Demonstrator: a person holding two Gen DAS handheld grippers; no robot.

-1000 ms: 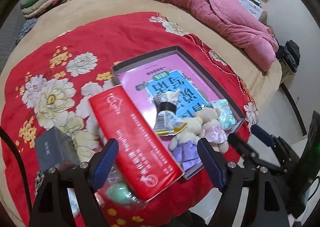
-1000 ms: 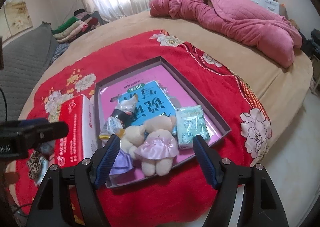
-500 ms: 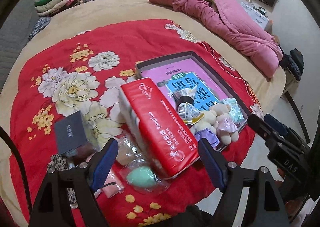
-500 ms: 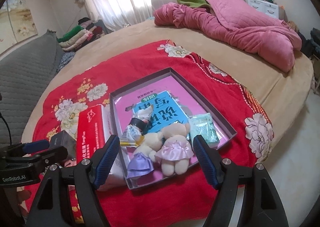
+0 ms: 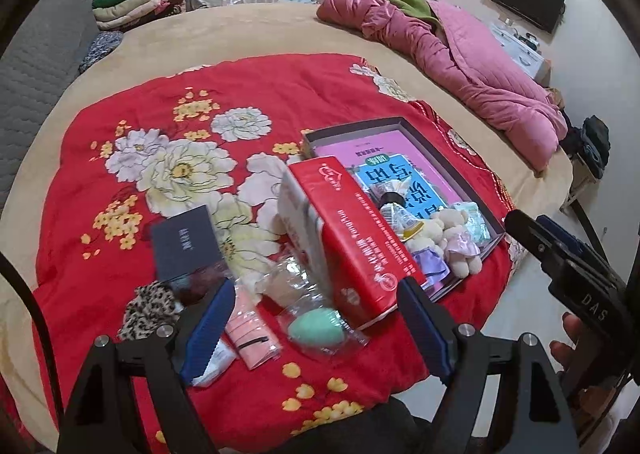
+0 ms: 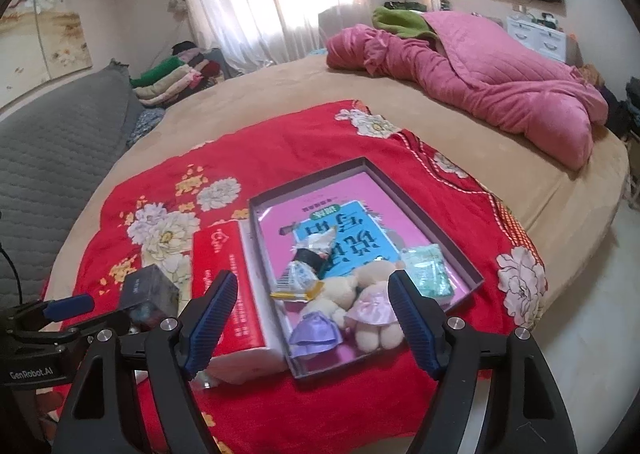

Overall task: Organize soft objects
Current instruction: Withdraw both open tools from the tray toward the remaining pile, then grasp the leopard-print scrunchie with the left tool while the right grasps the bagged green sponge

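**Tray partly filled, a loose cluster still outside it**

A round bed (image 5: 256,26) takes up most of both views, with a red floral blanket (image 5: 132,102) spread over its near part and a pink quilt (image 6: 500,74) heaped at the far side. On the blanket lies a shallow grey tray (image 6: 448,230), lined with a pink and blue printed sheet.

Judging by what lies where, the sorting looks partway through. Inside the tray sit two small teddy bears in dresses (image 6: 360,302), side by side at the near end, a crinkled snack packet (image 6: 304,278) touching them, and a pale green tissue pack (image 6: 428,270) against the right wall. A large red tissue package (image 5: 352,238) lies along the tray's left edge, outside it.

Beside that package, still on the blanket, is the remaining cluster: a dark grey box (image 5: 186,240), a leopard-print scrunchie (image 5: 148,308), a pink packet (image 5: 250,334), a clear bag holding a mint-green sponge (image 5: 316,328), and another clear bag with something beige, which I cannot identify.

The left gripper (image 5: 316,328) hovers over this cluster, fingers spread wide and holding nothing. The right gripper (image 6: 312,318) hangs above the tray's near end, its jaws opening, empty, with the bears seen between the fingers below.
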